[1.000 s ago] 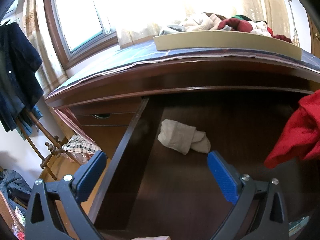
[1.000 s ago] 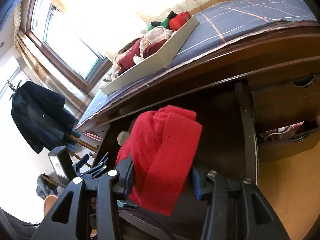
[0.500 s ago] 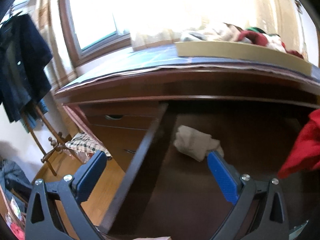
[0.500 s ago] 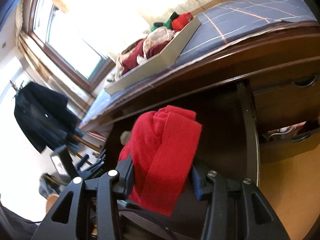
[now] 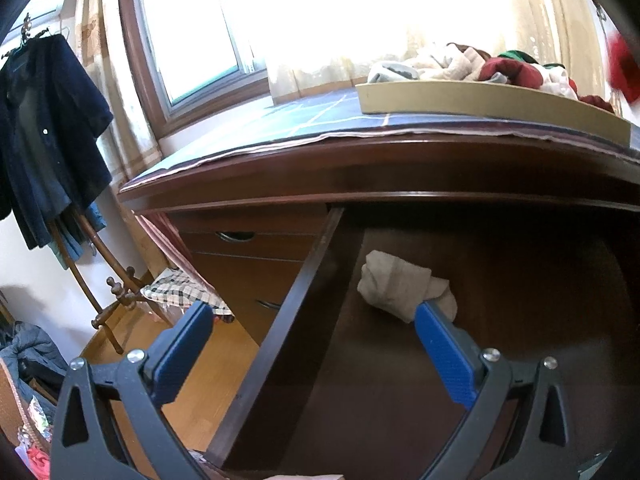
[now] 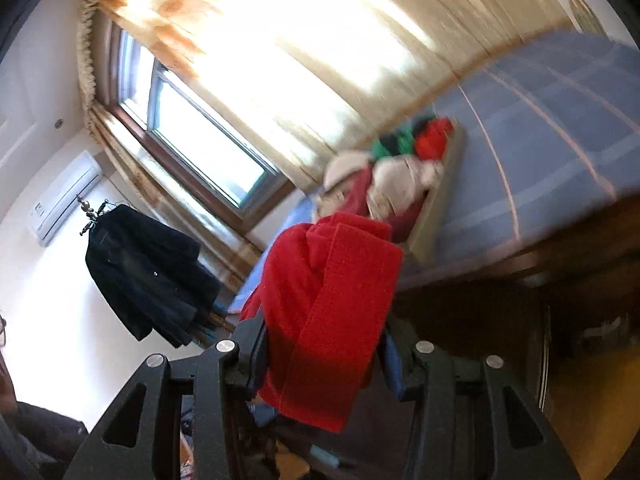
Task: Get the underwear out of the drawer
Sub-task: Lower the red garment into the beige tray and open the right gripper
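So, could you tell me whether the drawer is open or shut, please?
Open. The drawer is pulled out; the left wrist view looks down onto its dark floor, where one beige garment lies.

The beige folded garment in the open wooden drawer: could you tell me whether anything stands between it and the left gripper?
Nothing visible does. The beige folded garment lies alone on the dark floor of the open wooden drawer, just beyond the left gripper, whose blue pads stand wide apart and empty, one of them outside the drawer's side wall.
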A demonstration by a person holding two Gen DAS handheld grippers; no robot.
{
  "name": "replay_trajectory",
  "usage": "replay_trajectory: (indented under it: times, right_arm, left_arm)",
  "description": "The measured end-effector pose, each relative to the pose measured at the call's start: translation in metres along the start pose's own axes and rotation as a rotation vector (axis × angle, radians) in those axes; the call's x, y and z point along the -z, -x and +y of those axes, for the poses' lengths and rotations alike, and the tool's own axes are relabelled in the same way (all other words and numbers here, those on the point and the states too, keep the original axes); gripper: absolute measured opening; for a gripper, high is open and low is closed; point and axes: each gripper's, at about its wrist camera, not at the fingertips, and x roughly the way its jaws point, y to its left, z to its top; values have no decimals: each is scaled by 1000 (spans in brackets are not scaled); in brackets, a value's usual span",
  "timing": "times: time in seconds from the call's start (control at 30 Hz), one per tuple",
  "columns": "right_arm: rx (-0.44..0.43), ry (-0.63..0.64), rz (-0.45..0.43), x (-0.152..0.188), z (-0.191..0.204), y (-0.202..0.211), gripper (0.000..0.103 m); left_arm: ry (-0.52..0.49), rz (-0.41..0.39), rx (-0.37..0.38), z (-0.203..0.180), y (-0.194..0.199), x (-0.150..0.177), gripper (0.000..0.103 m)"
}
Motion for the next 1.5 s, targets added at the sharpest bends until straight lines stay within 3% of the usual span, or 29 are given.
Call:
replay_trajectory:
  times: [0.13,0.23,0.33,0.47,0.77,0.93,0.97,1.07,1.43,1.5]
  right_arm:
    - [53,33,-88,-29,6,-9,49]
    - [142,115,-112,-49,11,-36,49]
    - [267,180,-60,-58,10,-75,49]
    - [266,105,33,-58,-15,-117,49]
    - [349,87,41,-79,-47,-167,49]
    - [446,217,10,-80,-41,-181,55]
    - [483,262,-9,-75,-38,-183,63]
    - [524,316,-47,-68,-35,-185,68]
    - [504,326,-132,-52,-30,-160,79]
    - [489,287,-157,-46,-27,-146,90]
  left_arm:
    - [1,-1,0,-1,-1,0,103]
    - [-1,0,2,0,-1,0,103]
    - [-7,-4,1,0,0,1,103]
    - [-8,-10,-4,0,1,1,103]
    - [-13,-20,-13,-3,3,3,103]
    - [-26,-18,-22,-5,3,2,103]
    - [-29,-19,-24,-5,4,3,103]
    - [-45,-14,-26,-7,3,3,103]
    - [-69,-3,-5,-7,2,2,103]
    - [-66,1,-2,-6,3,3,103]
